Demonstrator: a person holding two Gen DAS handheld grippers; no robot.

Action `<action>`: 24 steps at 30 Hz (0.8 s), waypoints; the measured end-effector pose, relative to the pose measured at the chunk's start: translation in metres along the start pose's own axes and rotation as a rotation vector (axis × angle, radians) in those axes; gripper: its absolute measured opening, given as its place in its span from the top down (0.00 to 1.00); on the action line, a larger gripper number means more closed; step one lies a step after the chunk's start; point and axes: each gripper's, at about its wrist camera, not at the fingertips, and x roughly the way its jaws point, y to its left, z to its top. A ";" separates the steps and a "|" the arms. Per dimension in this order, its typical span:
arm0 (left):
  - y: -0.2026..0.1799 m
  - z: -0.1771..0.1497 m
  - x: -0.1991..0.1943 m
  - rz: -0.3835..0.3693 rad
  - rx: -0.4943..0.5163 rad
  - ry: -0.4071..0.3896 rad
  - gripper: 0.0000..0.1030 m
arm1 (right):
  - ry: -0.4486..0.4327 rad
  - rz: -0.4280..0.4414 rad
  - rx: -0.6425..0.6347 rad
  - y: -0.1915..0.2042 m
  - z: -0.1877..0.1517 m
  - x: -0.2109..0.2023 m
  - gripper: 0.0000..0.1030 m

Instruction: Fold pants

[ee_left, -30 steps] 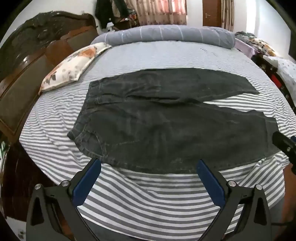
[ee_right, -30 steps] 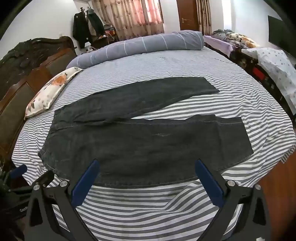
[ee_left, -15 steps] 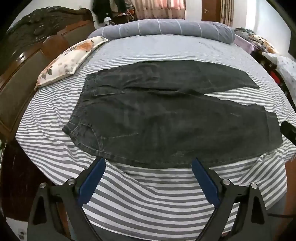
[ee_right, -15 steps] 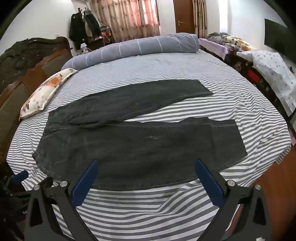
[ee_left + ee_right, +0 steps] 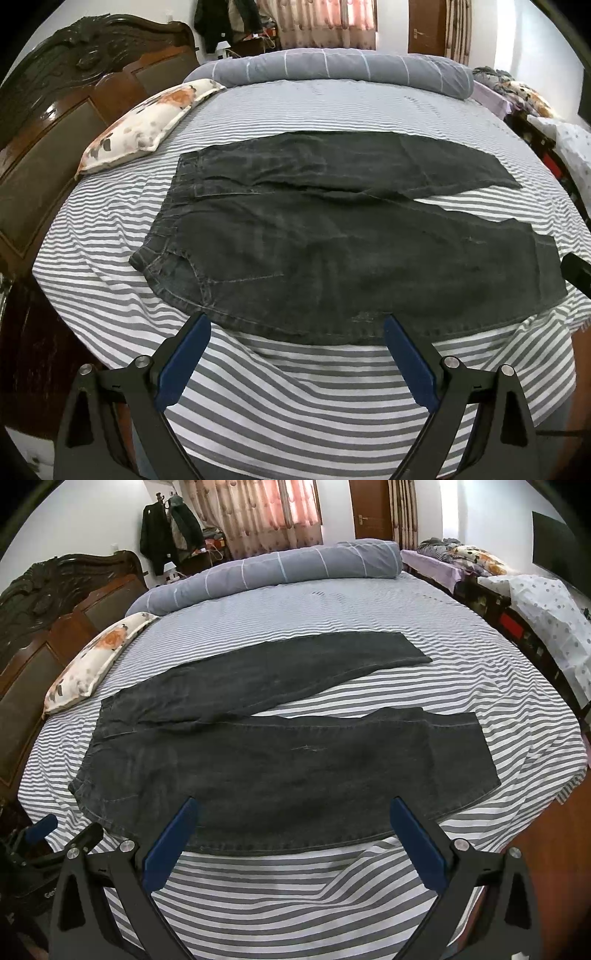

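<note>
Dark grey jeans (image 5: 332,251) lie flat on the striped bed, waistband to the left, both legs spread apart to the right. They also show in the right wrist view (image 5: 280,760). My left gripper (image 5: 295,328) is open and empty, hovering over the near edge of the jeans by the hip. My right gripper (image 5: 293,812) is open and empty, over the near edge of the near leg. The left gripper's blue fingertips (image 5: 40,827) show at the left edge of the right wrist view.
The bed's grey-and-white striped sheet (image 5: 295,406) is wrinkled near me. A floral pillow (image 5: 147,122) lies at the left by the dark wooden headboard (image 5: 55,110). A rolled grey duvet (image 5: 277,572) lies along the far side. More furniture stands right of the bed (image 5: 535,602).
Both grippers have pulled back and up a little from the bed, so the jeans sit slightly farther away. The jeans have not moved. Both jaws stay open.
</note>
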 end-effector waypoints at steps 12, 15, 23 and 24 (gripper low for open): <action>-0.005 0.001 -0.002 0.003 0.011 0.017 0.09 | 0.033 -0.004 0.004 -0.003 -0.002 0.005 0.00; -0.005 0.003 -0.002 0.011 0.010 0.018 0.09 | 0.031 -0.005 0.008 -0.005 -0.002 0.005 0.00; -0.009 0.005 -0.001 0.030 0.008 0.030 0.09 | 0.034 -0.002 0.014 -0.009 -0.001 0.006 0.00; -0.009 0.005 -0.001 0.032 0.007 0.030 0.09 | 0.033 -0.005 0.013 -0.009 -0.001 0.006 0.00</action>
